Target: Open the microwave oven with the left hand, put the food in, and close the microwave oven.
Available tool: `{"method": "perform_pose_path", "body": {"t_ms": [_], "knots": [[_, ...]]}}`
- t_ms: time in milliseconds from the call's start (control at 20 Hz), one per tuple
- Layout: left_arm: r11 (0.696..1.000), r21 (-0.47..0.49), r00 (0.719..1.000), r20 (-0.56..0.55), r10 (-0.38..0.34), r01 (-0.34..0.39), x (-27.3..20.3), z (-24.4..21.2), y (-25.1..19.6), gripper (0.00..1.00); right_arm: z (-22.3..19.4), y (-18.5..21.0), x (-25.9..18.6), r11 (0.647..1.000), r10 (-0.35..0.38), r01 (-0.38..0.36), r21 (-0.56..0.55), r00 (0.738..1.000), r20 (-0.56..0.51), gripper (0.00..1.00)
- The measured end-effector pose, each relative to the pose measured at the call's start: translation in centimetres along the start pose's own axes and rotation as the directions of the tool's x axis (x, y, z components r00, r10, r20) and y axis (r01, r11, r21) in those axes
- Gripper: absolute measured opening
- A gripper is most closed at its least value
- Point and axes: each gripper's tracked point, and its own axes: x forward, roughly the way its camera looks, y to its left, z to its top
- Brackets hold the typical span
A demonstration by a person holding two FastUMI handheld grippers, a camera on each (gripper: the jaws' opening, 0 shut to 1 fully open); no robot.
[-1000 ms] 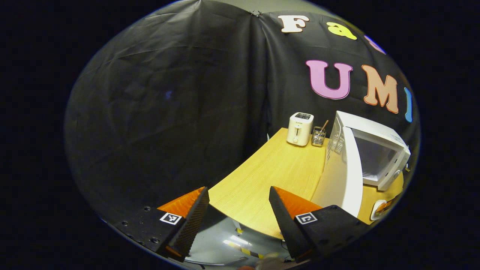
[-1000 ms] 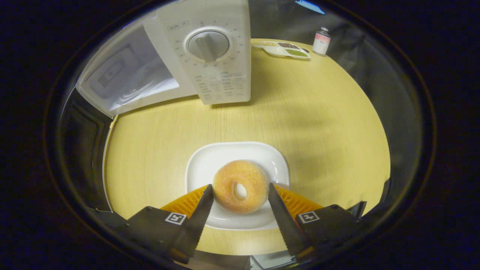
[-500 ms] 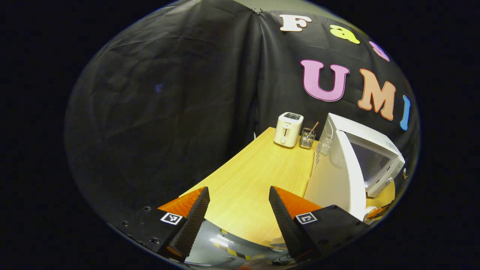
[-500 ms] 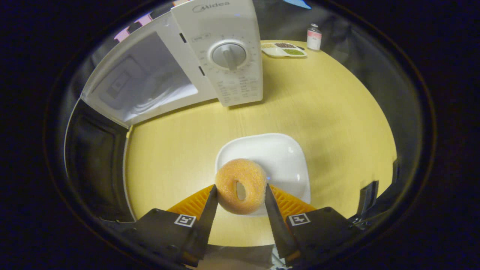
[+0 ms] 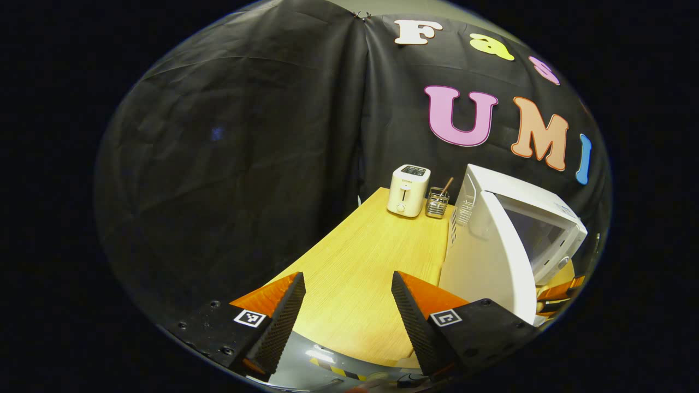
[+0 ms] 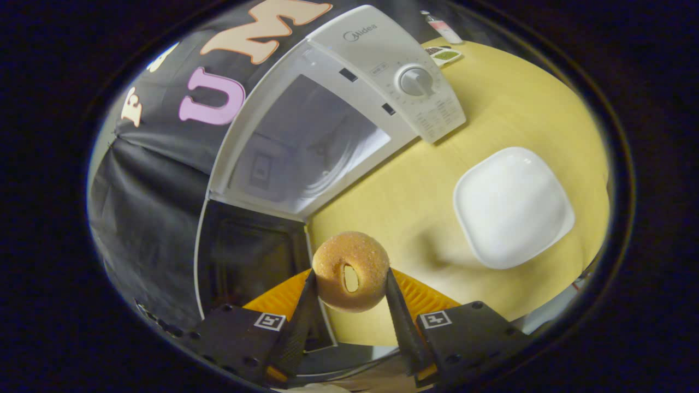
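Observation:
A sugared donut (image 6: 351,271) hangs in the air with my right gripper (image 6: 349,292) shut on it, both fingers pressing its sides. It sits in front of the white microwave (image 6: 327,120), whose door (image 6: 251,256) stands swung open at the lower left and whose cavity (image 6: 306,144) is lit. The white square plate (image 6: 513,204) lies bare on the table to the right. In the left gripper view, my left gripper (image 5: 348,297) stands open over the table's near edge, to the left of the microwave's open door (image 5: 494,256), holding nothing.
A white toaster (image 5: 408,190) and a wire holder (image 5: 436,201) with a stick stand at the back of the yellow table (image 5: 360,267). A divided dish (image 6: 443,53) and a small bottle (image 6: 443,30) sit beyond the microwave. Black cloth walls close the booth.
My right gripper lifted the donut off the plate and swung left toward the open microwave. The left gripper view shifted slightly, its gripper still open.

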Motion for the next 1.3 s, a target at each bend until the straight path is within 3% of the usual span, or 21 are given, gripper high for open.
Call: {"method": "perform_pose_path", "body": {"t_ms": [50, 100, 300, 500, 650, 850, 1300], "knots": [[1.000, -0.004, 1.000, -0.002, -0.008, 0.008, -0.1, -0.1, -0.1, 0.94, 0.1, 1.0, 0.4, 0.999, 0.036, -0.037, 0.034, 0.999, 0.015, 0.74], [1.000, -0.008, 1.000, -0.006, -0.016, 0.016, -0.1, -0.2, -0.3, 0.94, 0.3, 1.8, 0.9, 0.996, 0.062, -0.064, 0.057, 0.997, 0.037, 0.69], [0.999, -0.026, 0.999, -0.028, -0.043, 0.043, -0.2, -0.7, -0.8, 0.93, 1.6, 4.5, 3.4, 0.987, 0.135, -0.145, 0.069, 0.982, 0.132, 0.67], [0.998, -0.019, 0.997, -0.045, -0.056, 0.056, 0.2, -0.8, -0.7, 0.94, 4.7, 6.2, 6.1, 0.982, 0.144, -0.172, 0.073, 0.945, 0.293, 0.67], [0.998, 0.000, 0.997, -0.037, -0.070, 0.070, 0.2, -0.4, -0.8, 0.94, 6.5, 6.4, 8.7, 0.988, 0.115, -0.143, 0.055, 0.929, 0.352, 0.67], [0.997, -0.004, 0.996, -0.052, -0.075, 0.075, 0.5, -0.9, -1.0, 0.94, 9.2, 5.8, 11.5, 0.996, 0.019, -0.057, 0.073, 0.897, 0.441, 0.67], [0.996, -0.088, 0.994, -0.101, -0.032, 0.023, 0.8, -3.0, 1.4, 0.95, 15.1, 6.6, 14.9, 0.998, -0.056, 0.043, 0.037, 0.824, 0.564, 0.68]]}}
